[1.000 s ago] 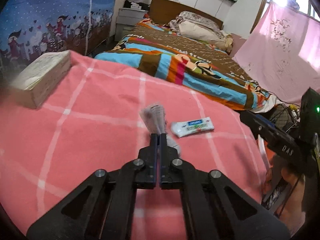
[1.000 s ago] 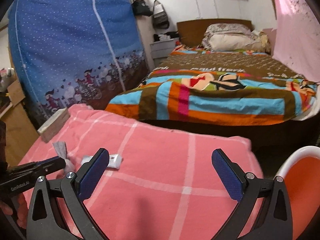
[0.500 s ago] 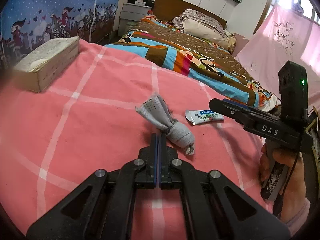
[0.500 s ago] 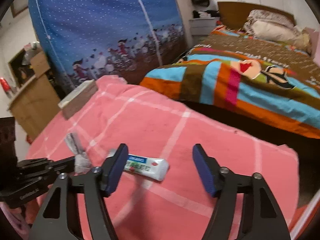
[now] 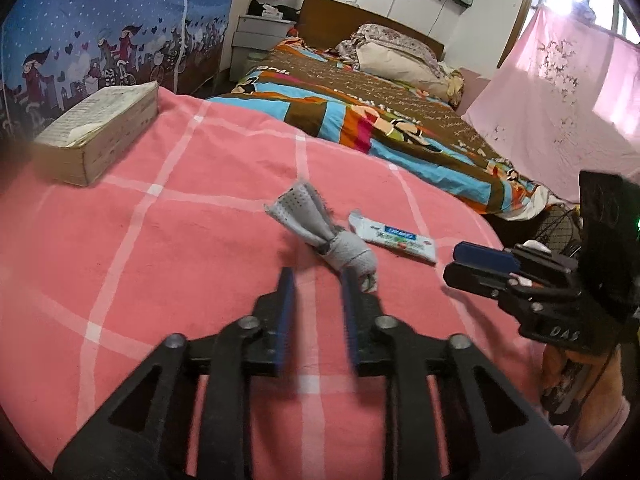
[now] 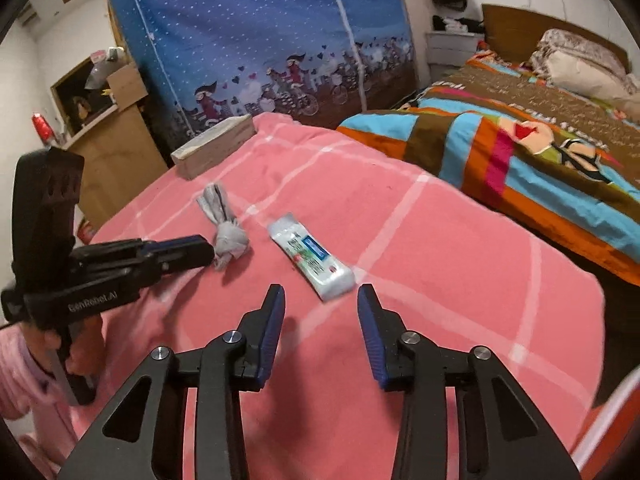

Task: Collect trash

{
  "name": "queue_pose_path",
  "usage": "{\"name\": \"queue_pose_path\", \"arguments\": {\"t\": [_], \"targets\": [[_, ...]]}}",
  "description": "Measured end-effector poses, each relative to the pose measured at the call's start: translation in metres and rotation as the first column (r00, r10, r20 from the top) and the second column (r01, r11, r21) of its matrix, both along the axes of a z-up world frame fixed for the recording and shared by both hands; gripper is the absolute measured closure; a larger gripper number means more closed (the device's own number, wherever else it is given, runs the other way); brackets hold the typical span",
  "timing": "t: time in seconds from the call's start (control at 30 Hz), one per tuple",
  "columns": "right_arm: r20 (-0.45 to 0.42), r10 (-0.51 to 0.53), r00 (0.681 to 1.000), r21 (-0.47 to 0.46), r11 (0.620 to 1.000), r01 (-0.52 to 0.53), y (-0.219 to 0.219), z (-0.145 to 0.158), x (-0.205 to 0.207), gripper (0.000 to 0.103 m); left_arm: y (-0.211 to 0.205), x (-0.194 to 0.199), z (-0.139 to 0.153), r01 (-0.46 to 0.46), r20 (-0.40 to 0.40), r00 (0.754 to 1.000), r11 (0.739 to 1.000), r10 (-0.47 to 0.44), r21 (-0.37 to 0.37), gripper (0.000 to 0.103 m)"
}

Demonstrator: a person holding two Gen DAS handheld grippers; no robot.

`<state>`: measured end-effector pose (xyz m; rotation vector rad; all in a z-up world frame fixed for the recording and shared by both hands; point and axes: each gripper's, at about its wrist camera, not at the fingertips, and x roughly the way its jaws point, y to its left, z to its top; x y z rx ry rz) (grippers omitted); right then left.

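A knotted grey rag point(image 5: 328, 236) lies on the pink checked cloth point(image 5: 160, 240); it also shows in the right wrist view point(image 6: 226, 232). A white and green wrapper packet point(image 5: 394, 238) lies just right of it, also seen in the right wrist view point(image 6: 314, 258). My left gripper point(image 5: 316, 280) is open and empty, its tips just short of the rag's knotted end. My right gripper point(image 6: 320, 298) is open and empty, its tips just short of the packet's near end. Each gripper shows in the other's view, the left point(image 6: 176, 252) and the right point(image 5: 480, 264).
A tan tissue box point(image 5: 100, 128) sits at the far left of the cloth. A bed with a striped quilt point(image 5: 380, 120) lies beyond. A blue fabric wardrobe point(image 6: 260, 40) and a wooden cabinet point(image 6: 116, 140) stand to the left. A pink curtain point(image 5: 560, 100) hangs right.
My left gripper has opened from shut and sits close to the rag. My right gripper has moved left and down toward the packet, its jaws narrower than a second ago.
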<state>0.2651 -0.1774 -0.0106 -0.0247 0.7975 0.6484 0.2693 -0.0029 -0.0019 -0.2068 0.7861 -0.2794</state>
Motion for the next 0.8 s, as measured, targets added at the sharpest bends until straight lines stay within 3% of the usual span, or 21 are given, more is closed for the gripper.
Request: {"name": "queue_pose_path", "arguments": {"t": [0.1,0.23,0.43,0.53,0.6,0.8], "targets": [[0.035,-0.041,0.999,-0.04,0.998,0.042,0.0,0.0,-0.001,0.067,-0.002,-0.003,0.003,0.013,0.028,1.0,0.999,-0.012,-0.03,0.055],[0.062,-0.046,0.997,-0.065,0.997,0.05,0.006,0.002,0.006,0.067,-0.011,0.0,0.005,0.025,0.041,0.999,0.999,-0.024,-0.026,0.053],[0.043,-0.099,0.994,-0.054,0.993,0.101,-0.003,-0.002,0.015,0.067,-0.01,0.015,-0.003,-0.016,-0.023,1.0,1.0,0.016,-0.021,0.058],[0.038,-0.111,0.993,-0.033,0.993,0.112,-0.007,-0.001,0.016,0.067,-0.009,0.016,-0.002,-0.028,-0.02,0.999,0.999,0.027,-0.026,0.062],[0.039,-0.104,0.994,-0.019,0.994,0.105,-0.007,0.0,0.016,0.066,-0.012,0.016,-0.002,-0.023,-0.021,1.0,0.999,0.023,-0.025,0.073],[0.044,-0.066,0.997,0.014,0.998,0.066,0.003,0.004,0.017,0.063,-0.013,0.01,0.001,-0.008,0.001,1.0,1.0,0.008,0.006,0.08]]}}
